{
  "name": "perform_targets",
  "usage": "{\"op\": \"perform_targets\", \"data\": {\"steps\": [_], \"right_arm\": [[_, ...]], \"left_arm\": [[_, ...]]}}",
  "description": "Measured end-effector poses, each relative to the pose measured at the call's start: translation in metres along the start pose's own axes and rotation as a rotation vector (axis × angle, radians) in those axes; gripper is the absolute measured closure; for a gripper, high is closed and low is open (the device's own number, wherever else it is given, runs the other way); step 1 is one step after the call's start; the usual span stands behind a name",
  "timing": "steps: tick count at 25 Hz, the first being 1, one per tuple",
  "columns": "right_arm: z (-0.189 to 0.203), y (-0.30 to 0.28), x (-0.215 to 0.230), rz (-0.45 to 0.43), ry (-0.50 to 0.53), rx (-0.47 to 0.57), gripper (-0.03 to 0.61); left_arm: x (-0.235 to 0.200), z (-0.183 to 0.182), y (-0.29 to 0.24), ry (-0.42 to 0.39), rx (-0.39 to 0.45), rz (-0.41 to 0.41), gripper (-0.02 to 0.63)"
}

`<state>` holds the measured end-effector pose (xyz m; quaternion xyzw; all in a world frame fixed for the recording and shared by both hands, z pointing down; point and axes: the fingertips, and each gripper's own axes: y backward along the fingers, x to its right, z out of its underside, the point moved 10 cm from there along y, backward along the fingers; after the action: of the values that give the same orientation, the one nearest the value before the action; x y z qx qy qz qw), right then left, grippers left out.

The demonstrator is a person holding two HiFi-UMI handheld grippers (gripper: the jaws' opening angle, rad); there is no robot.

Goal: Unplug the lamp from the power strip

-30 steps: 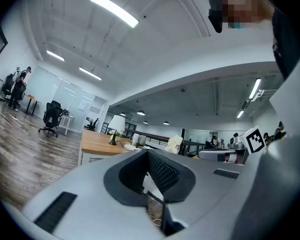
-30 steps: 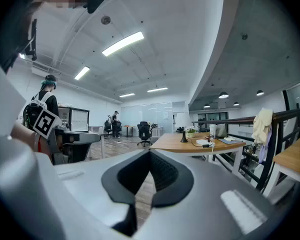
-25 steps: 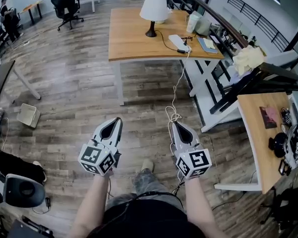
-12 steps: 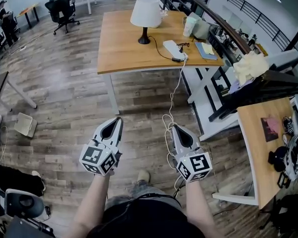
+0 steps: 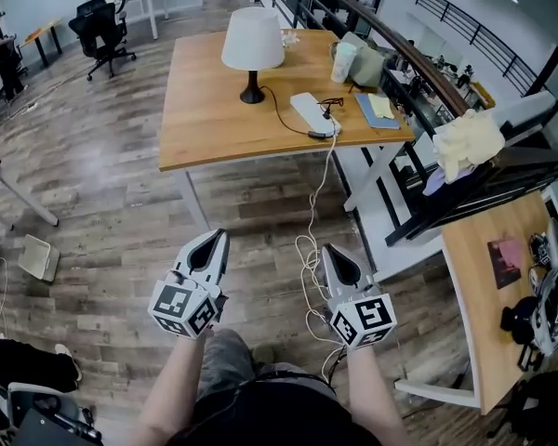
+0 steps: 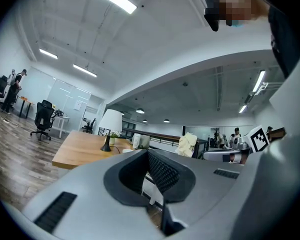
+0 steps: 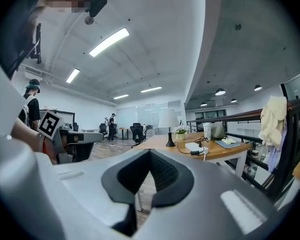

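The lamp [image 5: 252,45], white shade on a black stem, stands on the wooden table [image 5: 214,124] ahead. Its black cord runs to a plug at the white power strip [image 5: 312,113] near the table's right front edge. From the strip a white cable [image 5: 322,193] hangs to the floor. Both grippers are held low in front of the person, well short of the table. My left gripper [image 5: 218,235] is shut and empty, and so is my right gripper [image 5: 331,248]. The lamp [image 6: 109,127] shows small in the left gripper view. The right gripper view has the lamp [image 7: 168,124] and the strip [image 7: 195,146].
A blue notebook [image 5: 376,107] and pale containers [image 5: 355,59] share the table's right end. A railing with a yellow cloth [image 5: 466,135] runs along the right. Beyond it stands a second wooden table [image 5: 484,291]. Office chairs [image 5: 98,28] are far left, a white bin [image 5: 37,256] on the floor.
The table, lamp and strip have come nearer and lower in the head view as the person walked toward them. Both grippers stay shut and held together in front.
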<state>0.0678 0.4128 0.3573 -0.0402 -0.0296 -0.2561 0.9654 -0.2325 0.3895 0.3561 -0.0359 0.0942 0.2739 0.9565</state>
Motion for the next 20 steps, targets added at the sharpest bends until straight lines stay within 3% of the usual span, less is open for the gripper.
{"op": "perform_targets", "data": {"steps": [9, 20], "right_arm": [[0.006, -0.060, 0.028, -0.008, -0.036, -0.019, 0.571], [-0.007, -0.159, 0.078, 0.080, -0.057, -0.029, 0.571]], "left_arm": [[-0.039, 0.003, -0.059, 0.016, -0.027, 0.009, 0.617], [-0.105, -0.018, -0.182, 0.008, -0.044, 0.136, 0.617]]}}
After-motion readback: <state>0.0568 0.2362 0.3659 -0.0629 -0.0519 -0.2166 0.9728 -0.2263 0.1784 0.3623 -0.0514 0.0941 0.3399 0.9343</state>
